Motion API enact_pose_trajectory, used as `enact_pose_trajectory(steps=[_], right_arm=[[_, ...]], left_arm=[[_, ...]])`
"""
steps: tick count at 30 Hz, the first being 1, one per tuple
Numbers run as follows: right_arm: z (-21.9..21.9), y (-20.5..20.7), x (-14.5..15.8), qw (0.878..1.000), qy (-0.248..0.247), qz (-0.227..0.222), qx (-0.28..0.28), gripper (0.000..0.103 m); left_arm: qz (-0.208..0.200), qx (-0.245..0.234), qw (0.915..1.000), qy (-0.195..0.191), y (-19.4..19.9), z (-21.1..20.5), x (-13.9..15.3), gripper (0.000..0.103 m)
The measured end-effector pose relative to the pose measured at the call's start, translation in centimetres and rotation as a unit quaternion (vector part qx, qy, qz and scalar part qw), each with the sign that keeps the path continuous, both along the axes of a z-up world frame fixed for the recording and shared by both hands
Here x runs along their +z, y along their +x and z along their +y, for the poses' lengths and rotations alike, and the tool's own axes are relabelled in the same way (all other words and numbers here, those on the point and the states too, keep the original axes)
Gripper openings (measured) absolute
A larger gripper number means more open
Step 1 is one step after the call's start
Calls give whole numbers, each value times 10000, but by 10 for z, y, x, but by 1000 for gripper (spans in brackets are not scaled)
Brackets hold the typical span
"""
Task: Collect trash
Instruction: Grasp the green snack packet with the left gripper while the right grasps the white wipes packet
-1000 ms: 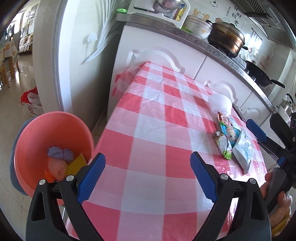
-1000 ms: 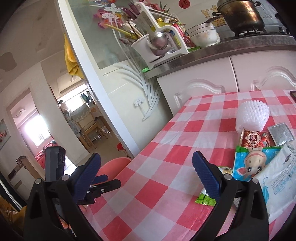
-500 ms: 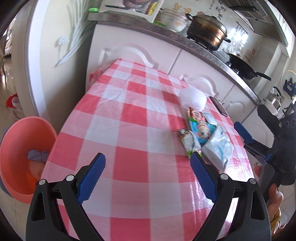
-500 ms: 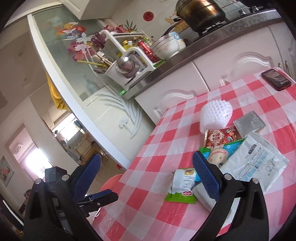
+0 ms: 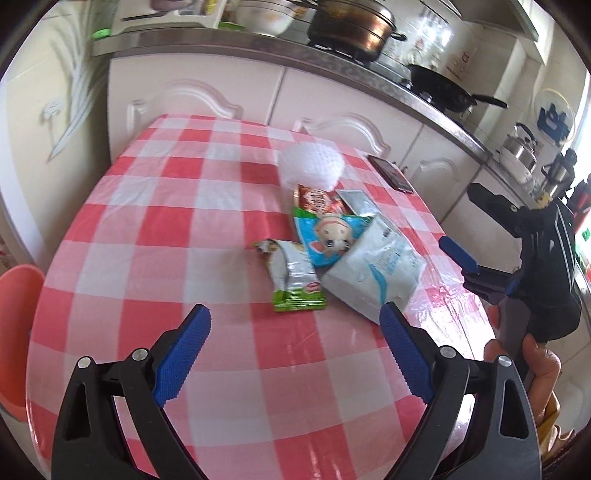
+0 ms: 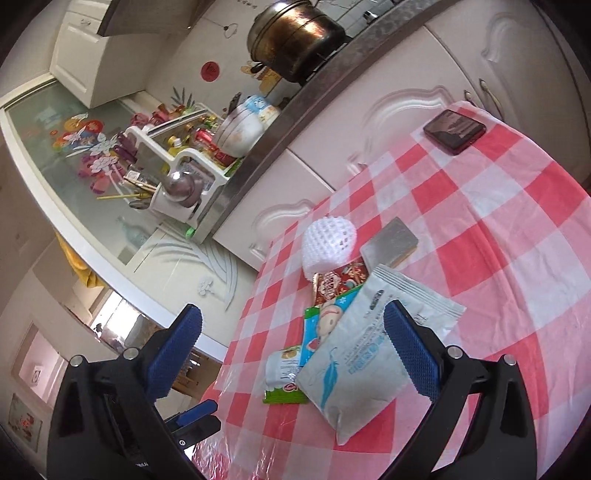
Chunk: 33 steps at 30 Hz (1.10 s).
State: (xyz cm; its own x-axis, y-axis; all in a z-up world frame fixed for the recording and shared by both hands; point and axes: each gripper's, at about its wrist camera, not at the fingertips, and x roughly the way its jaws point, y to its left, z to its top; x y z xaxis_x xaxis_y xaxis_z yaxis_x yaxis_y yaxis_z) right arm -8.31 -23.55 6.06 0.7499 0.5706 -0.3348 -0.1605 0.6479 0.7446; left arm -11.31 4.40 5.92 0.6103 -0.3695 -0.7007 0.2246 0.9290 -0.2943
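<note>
Trash lies in a cluster on the red-and-white checked table (image 5: 166, 236): a green and silver wrapper (image 5: 293, 275) (image 6: 282, 380), a blue cartoon packet (image 5: 327, 236) (image 6: 325, 325), a red packet (image 5: 316, 199) (image 6: 340, 282), a large white pouch (image 5: 373, 269) (image 6: 365, 362), a white foam net (image 5: 310, 166) (image 6: 328, 243) and a silver foil packet (image 6: 389, 242). My left gripper (image 5: 295, 358) is open, just short of the green wrapper. My right gripper (image 6: 291, 354) is open with the white pouch lying between its fingers below them. A pink bin (image 5: 14, 332) stands on the floor to the left.
A dark phone (image 6: 454, 131) (image 5: 391, 173) lies near the table's far edge. White cabinets (image 5: 207, 92) and a counter with a pot (image 5: 351, 22) and a pan (image 5: 443, 88) run behind the table. A hand (image 5: 532, 354) holds the right gripper's handle.
My left gripper has swung right from the pink bin toward the trash pile. My right gripper has come closer over the white pouch. Both stay open.
</note>
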Motion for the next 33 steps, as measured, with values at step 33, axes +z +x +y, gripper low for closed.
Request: enact_pose_trajectory(steps=[33], right_arm=[[3, -4, -47, 9914, -849, 961, -276, 72]], left_arm=[[240, 432, 9983, 307, 70, -31, -45, 51]])
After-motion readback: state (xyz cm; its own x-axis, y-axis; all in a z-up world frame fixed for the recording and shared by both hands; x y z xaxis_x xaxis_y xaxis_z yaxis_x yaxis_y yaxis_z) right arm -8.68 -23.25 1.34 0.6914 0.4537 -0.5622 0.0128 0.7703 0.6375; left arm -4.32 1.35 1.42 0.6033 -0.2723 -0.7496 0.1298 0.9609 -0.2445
